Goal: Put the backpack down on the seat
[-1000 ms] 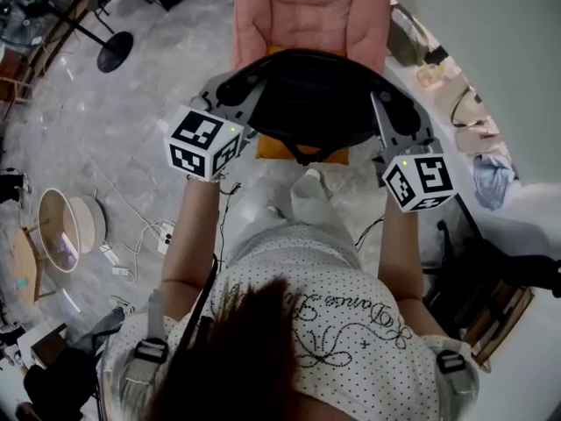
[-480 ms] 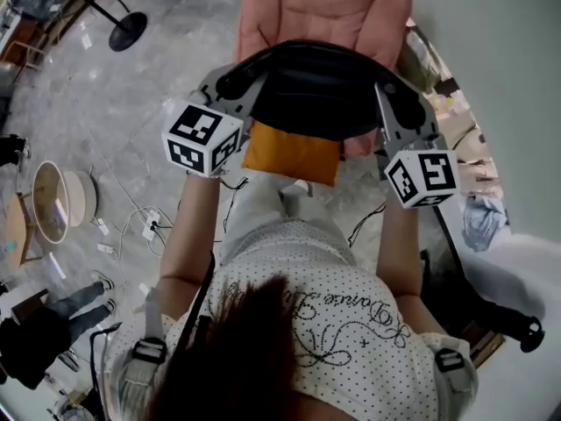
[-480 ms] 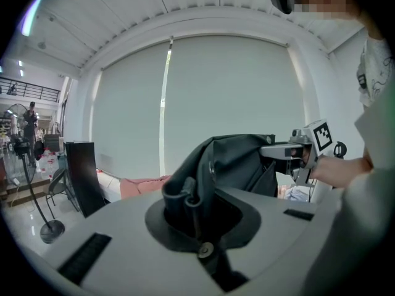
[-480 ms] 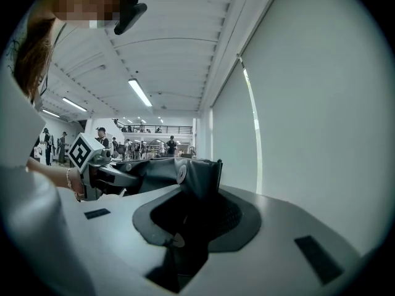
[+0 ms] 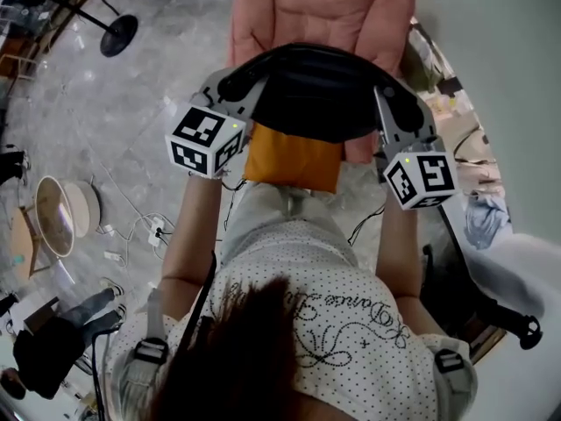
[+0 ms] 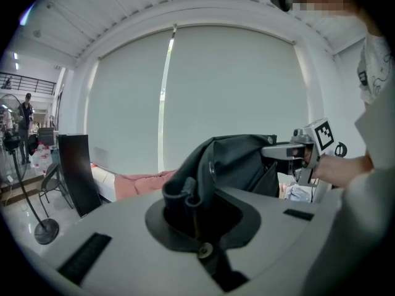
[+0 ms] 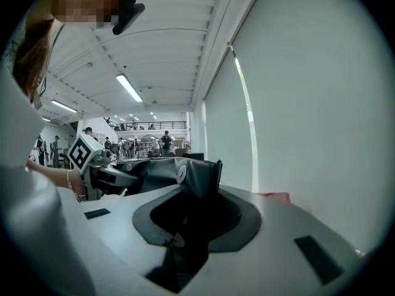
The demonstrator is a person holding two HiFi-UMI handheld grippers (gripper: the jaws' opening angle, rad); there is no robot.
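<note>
The black backpack hangs in the air between my two grippers, over the front of the pink padded seat. An orange cushion lies just below it, on the near side. My left gripper is shut on a fold of the backpack at its left end. My right gripper is shut on the bag's right end, and the black fabric disappears down between its jaws. Each gripper view shows the other gripper across the bag. The bag's underside is hidden.
On the grey marble floor to the left lie cables and a power strip, round stools and a stand's black base. Clothes and bags pile up on the right. A dark panel stands beside the seat.
Both grippers have carried the backpack forward over the pink seat's front, uncovering more of the orange cushion. Both grips look the same as before.
</note>
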